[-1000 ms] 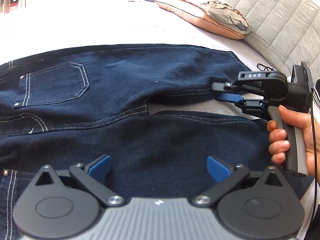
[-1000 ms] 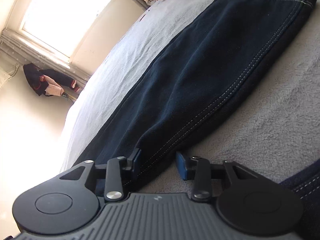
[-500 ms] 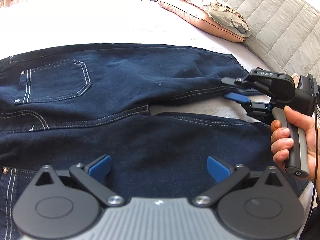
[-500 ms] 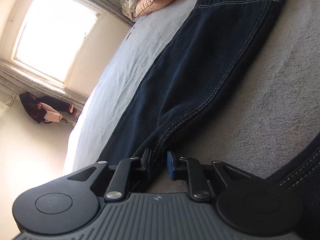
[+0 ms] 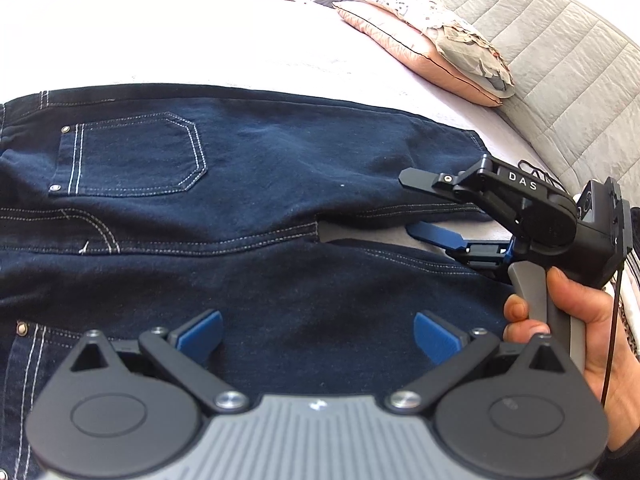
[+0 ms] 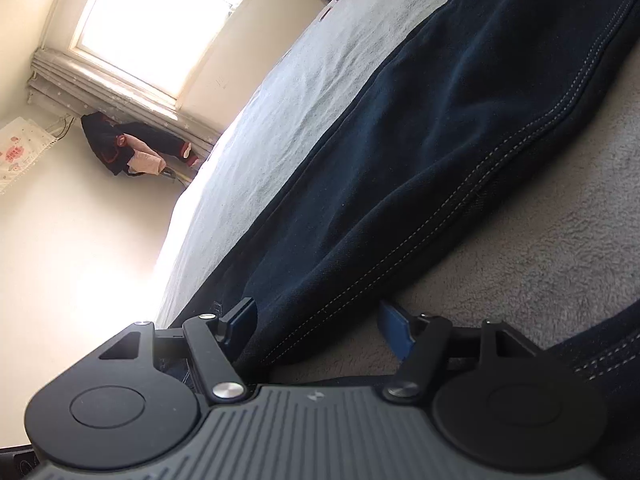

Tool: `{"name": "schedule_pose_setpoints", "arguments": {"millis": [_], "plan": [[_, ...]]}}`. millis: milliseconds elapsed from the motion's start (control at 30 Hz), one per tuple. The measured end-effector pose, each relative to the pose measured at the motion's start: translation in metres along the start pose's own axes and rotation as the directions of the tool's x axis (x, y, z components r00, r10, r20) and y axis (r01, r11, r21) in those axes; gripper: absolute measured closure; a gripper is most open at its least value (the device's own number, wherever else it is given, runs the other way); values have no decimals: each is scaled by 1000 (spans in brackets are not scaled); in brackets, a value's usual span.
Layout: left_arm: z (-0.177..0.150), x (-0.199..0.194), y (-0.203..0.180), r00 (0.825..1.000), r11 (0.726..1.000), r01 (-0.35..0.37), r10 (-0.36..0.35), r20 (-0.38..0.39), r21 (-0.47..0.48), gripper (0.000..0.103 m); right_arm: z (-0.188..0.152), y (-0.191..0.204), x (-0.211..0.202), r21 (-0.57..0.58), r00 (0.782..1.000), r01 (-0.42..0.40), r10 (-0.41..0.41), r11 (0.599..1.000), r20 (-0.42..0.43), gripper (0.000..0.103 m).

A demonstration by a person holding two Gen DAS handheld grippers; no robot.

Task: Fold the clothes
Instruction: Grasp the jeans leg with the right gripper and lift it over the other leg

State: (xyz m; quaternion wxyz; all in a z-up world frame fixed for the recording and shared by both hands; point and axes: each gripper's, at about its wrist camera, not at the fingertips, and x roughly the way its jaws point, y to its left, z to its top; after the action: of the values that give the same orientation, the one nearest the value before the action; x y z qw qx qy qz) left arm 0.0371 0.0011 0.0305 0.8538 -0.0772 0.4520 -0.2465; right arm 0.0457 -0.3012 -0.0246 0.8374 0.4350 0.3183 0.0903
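- The right gripper [image 5: 412, 206], seen at the right of the left wrist view, has its jaws opening; a second ago they were pinched shut on the inseam edge of the far trouser leg, and now the black upper finger and the blue-padded lower finger stand clearly apart.
- In the right wrist view the same gripper [image 6: 318, 330] shows the stitched inseam fold lying between its blue pads [image 6: 240, 322], close against the left pad and apart from the right one, so the cloth is no longer squeezed.
- A hand [image 5: 568, 320] wraps the grey handle of the right gripper at the right edge of the frame; it sits lower and nearer the camera than in the earlier picture.
- The left gripper [image 5: 318, 336] at the bottom of its own view has its jaws spread wide with nothing between them, hovering over the near leg, as it did a second ago.
- The dark blue jeans [image 5: 280, 168] lie spread flat across the middle of the frame, back pocket [image 5: 132, 152] at the upper left, legs running to the right with a narrow gap at the crotch.
- The jeans rest on a pale bed cover [image 6: 540, 248].
- A pink pillow [image 5: 424, 52] lies at the upper right, against a quilted grey headboard [image 5: 560, 72].
- A bright window [image 6: 160, 16] fills the upper left of the right wrist view.
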Motion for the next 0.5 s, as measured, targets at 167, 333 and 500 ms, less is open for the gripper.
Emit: {"name": "schedule_pose_setpoints", "arguments": {"millis": [167,333,500], "plan": [[0,0,1,1000,1000,-1,1,0,0,0,-5,10,6,-60,1000,-9,8,998,-20,32],[2,-1,5,1000,1000,-6,7,12,-19,0,-7,16,14,-82,997,-45,41,996,-59,35],[2,0,4,1000,1000,-16,16,16,4,0,0,0,13,-56,998,-57,56,997,-32,70]]}}
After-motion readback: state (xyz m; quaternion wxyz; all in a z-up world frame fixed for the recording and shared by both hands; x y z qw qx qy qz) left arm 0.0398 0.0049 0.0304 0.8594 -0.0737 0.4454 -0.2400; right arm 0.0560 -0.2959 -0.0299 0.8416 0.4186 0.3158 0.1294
